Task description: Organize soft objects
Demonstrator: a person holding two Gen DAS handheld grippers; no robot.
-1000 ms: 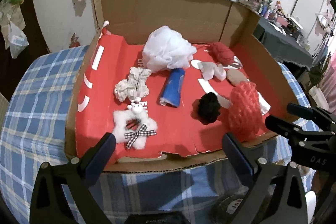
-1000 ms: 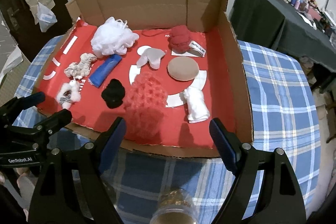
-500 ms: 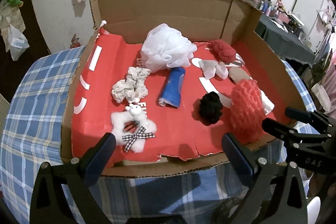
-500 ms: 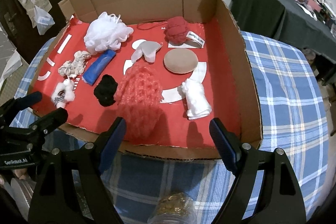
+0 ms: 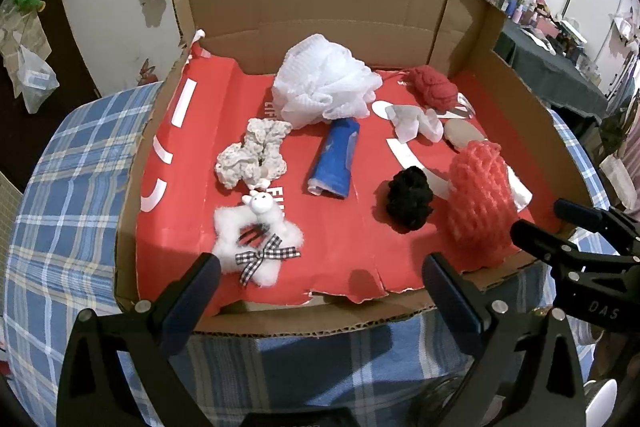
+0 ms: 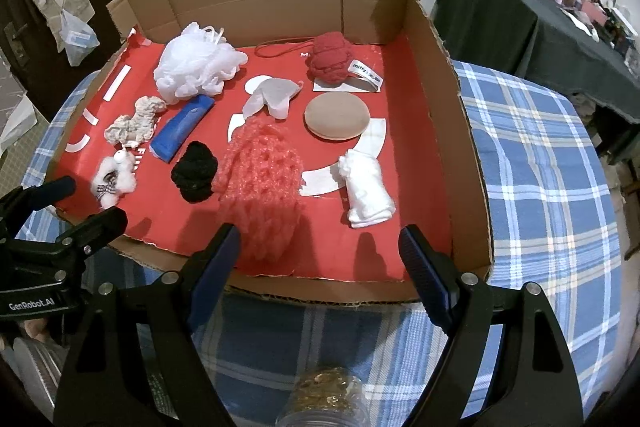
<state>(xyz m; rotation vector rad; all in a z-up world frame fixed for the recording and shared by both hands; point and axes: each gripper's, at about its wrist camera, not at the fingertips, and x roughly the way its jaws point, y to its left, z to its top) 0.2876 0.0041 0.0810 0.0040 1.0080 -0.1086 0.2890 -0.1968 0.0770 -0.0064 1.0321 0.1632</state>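
Both tools are released and hold nothing: the left tool (image 5: 320, 277) and the right tool (image 6: 320, 247) hang with jaws wide apart over the near edge of the worktop (image 6: 540, 155), just in front of the low cardboard tray (image 6: 456, 131) with the red floor. All soft objects lie inside this tray, spread out and mostly apart from each other. Near the back wall are the white mesh bath pouf (image 5: 324, 87) and the dark red knitted ball (image 6: 331, 57). In the middle lie the cream scrunchie (image 5: 252, 155), the blue rolled cloth (image 5: 336, 157), which touches the pouf, a small grey-white fabric piece (image 6: 272, 97) and a flat tan round pad (image 6: 336, 115). Toward the near edge are the white fluffy toy with a checked bow (image 5: 256, 243), the black scrunchie (image 5: 410, 197), the pink-red net sponge (image 6: 260, 183) and a rolled white cloth (image 6: 366, 195). How far the organizing has gone, I cannot decide from this moment. The things are all in the tray, which would fit a finished gathering; but they are not grouped by kind or colour, which would fit also a sorting that remains to be done. Neither tool is aimed clearly at one object.
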